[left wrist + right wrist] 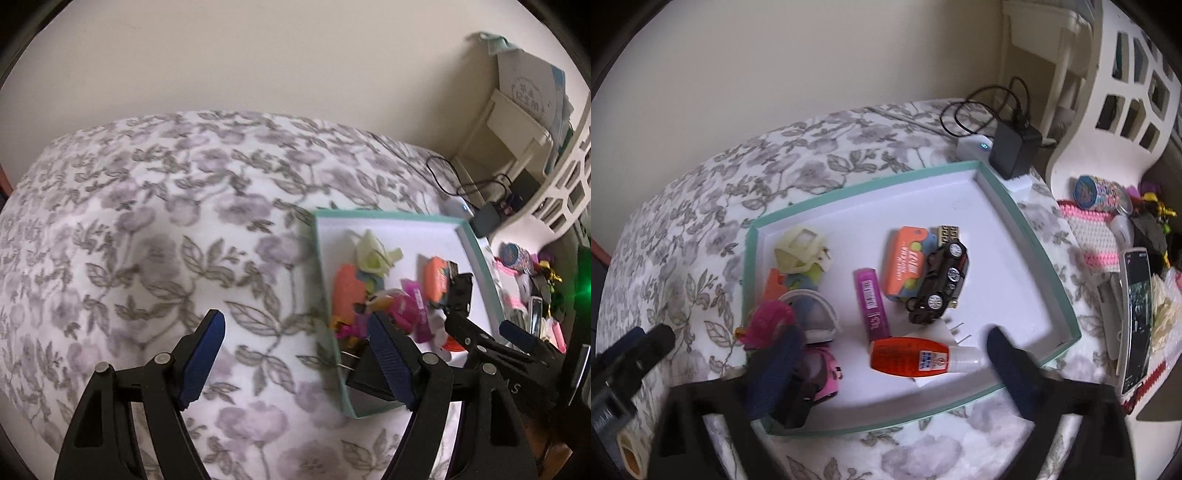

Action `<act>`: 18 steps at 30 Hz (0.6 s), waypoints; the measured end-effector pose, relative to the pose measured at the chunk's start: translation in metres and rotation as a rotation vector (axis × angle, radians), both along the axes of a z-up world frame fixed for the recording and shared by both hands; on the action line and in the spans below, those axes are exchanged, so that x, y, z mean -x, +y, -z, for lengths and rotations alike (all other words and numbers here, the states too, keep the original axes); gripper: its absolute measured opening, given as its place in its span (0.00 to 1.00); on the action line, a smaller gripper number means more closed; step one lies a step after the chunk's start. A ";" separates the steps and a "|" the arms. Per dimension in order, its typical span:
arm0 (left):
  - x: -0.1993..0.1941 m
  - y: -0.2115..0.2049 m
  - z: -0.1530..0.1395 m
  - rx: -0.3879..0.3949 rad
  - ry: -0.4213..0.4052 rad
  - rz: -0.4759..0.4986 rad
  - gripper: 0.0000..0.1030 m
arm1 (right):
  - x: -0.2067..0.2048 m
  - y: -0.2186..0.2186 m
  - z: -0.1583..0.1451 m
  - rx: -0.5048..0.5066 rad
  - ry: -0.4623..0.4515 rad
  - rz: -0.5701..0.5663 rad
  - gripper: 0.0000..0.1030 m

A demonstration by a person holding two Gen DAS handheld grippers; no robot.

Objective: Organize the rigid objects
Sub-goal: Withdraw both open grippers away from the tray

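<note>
Both empty: left gripper (295, 354) and right gripper (897, 365) gape over the tray (1052, 266) (mid-sort); next, grab something off the bed's right edge.

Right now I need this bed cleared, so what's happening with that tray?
A person is sorting small items into the teal-rimmed tray on the floral bedspread. The left gripper and right gripper both hang open and empty above it. A toy car, orange bottle and pink tube already lie inside.
</note>
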State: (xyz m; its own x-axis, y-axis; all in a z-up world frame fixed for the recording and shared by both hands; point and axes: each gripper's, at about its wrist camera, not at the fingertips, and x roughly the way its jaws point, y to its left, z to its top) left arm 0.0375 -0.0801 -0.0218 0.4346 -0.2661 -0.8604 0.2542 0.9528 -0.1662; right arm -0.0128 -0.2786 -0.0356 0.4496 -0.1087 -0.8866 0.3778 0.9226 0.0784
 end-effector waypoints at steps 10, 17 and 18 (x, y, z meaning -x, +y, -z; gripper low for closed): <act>0.003 0.032 -0.013 -0.048 -0.053 -0.094 0.78 | 0.009 0.021 -0.014 0.040 -0.045 -0.032 1.00; 0.010 0.046 -0.011 -0.095 -0.064 -0.124 0.78 | 0.015 0.031 -0.021 0.042 -0.065 -0.057 1.00; 0.011 0.047 -0.010 -0.095 -0.060 -0.126 0.78 | 0.015 0.032 -0.022 0.042 -0.067 -0.062 1.00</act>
